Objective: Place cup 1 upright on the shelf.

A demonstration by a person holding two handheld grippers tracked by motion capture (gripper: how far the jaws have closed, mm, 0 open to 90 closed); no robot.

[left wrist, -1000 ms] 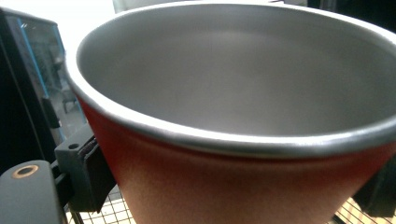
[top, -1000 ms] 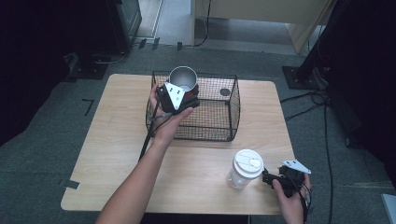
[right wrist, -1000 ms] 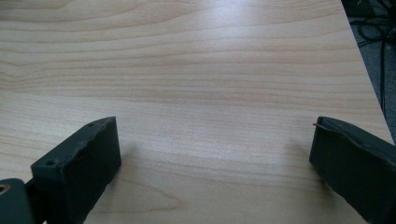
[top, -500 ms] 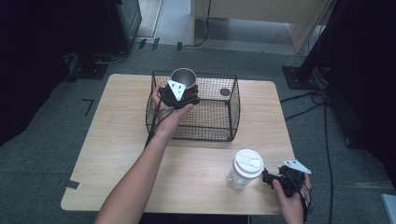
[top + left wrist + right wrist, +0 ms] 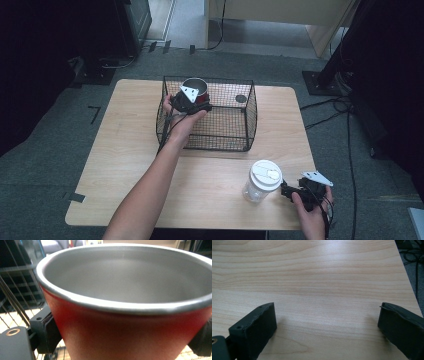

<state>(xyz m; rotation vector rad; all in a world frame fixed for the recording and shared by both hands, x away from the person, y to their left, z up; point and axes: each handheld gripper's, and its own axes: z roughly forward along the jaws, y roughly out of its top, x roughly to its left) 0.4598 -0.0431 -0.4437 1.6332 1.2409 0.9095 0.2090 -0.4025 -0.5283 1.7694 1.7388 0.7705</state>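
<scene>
A red cup [image 5: 195, 88] with a bare steel inside is held upright at the back left corner of the black wire basket [image 5: 220, 136]. My left gripper [image 5: 190, 101] is shut on the cup's red wall [image 5: 120, 322], with one black pad [image 5: 47, 330] pressed to its side. Whether the cup rests on the basket floor is unclear. My right gripper [image 5: 289, 193] lies low at the table's front right, just right of a clear jar with a white lid [image 5: 262, 180]. It is open [image 5: 327, 332], with bare wood between its jaws.
The basket stands on a light wooden table [image 5: 125, 150], toward the back middle. A small dark round thing [image 5: 241, 98] lies inside the basket at its back right. The table's right edge is close to the right gripper, and cables [image 5: 350, 125] run over the floor beyond.
The left gripper has shifted very slightly with the cup at the basket's back left. The right gripper and the jar have stayed put.
</scene>
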